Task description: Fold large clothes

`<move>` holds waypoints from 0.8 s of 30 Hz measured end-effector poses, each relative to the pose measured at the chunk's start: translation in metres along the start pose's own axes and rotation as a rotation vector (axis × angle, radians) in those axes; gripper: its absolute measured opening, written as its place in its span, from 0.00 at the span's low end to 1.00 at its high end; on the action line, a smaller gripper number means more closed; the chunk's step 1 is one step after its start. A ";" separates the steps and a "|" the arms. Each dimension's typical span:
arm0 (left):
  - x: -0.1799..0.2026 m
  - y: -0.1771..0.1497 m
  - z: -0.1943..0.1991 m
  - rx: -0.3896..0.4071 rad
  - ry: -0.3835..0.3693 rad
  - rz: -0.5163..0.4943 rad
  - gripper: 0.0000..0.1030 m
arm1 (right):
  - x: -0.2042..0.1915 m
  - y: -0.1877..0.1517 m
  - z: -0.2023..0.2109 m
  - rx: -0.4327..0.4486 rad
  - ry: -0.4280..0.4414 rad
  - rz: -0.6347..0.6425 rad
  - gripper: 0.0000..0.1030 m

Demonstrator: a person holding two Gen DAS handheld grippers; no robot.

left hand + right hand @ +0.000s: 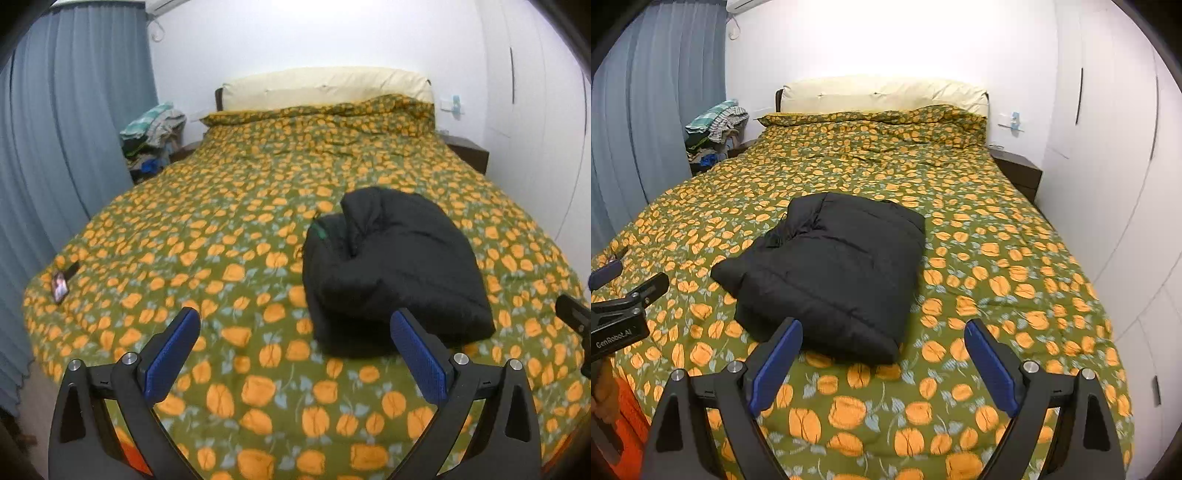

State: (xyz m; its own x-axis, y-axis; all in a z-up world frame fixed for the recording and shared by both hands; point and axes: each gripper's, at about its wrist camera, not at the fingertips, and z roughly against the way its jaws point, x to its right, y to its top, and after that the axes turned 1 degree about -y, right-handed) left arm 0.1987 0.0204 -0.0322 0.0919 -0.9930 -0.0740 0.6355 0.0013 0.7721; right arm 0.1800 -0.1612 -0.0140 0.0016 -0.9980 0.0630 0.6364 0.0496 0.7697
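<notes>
While both hand-held grippers are held above the foot of the bed (pixel 1015 236), a black padded jacket (pixel 831 266) is seen lying folded into a thick bundle on the green bedspread printed with orange flowers. In the right wrist view the bundle sits at about 11 o'clock from the right hand-held gripper (pixel 882 354), just beyond its fingertips and apart from them; the blue pads (pixel 775 365) are spread wide and nothing is caught between them. In the left wrist view the same bundle is found at about 1 o'clock from the left hand-held gripper (pixel 295 350), whose jaws are likewise spread wide and empty, the right blue pad overlapping the jacket's near edge in the picture, though contact cannot be confirmed. Part of the left hand-held gripper is also visible at 9 o'clock in the right wrist view, with a hand (pixel 605 398) below it.

A cream pillow (pixel 325 86) is propped against the headboard at 12 o'clock. A pile of clothes (pixel 155 136) is stacked beside the bed at 10 o'clock, next to a blue-grey curtain (pixel 74 129). A phone (pixel 60 286) is laid on the bedspread near its left edge, at 9 o'clock. A dark nightstand (pixel 1019 171) stands at 2 o'clock beside white wardrobe doors (pixel 1108 184).
</notes>
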 end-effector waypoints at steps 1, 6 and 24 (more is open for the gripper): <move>0.001 -0.002 0.004 -0.006 -0.012 0.003 1.00 | -0.002 -0.001 0.005 0.002 -0.007 -0.002 0.89; 0.009 -0.004 0.014 -0.031 -0.059 0.006 1.00 | -0.008 -0.009 0.027 0.013 -0.042 0.007 0.89; 0.014 -0.003 0.034 -0.073 -0.062 0.011 1.00 | -0.023 -0.012 0.057 0.030 -0.070 0.042 0.89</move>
State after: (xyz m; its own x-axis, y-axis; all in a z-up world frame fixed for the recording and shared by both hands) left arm 0.1713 0.0026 -0.0142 0.0533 -0.9983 -0.0246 0.6888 0.0189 0.7248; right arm 0.1285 -0.1365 0.0120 -0.0269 -0.9900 0.1387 0.6134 0.0932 0.7842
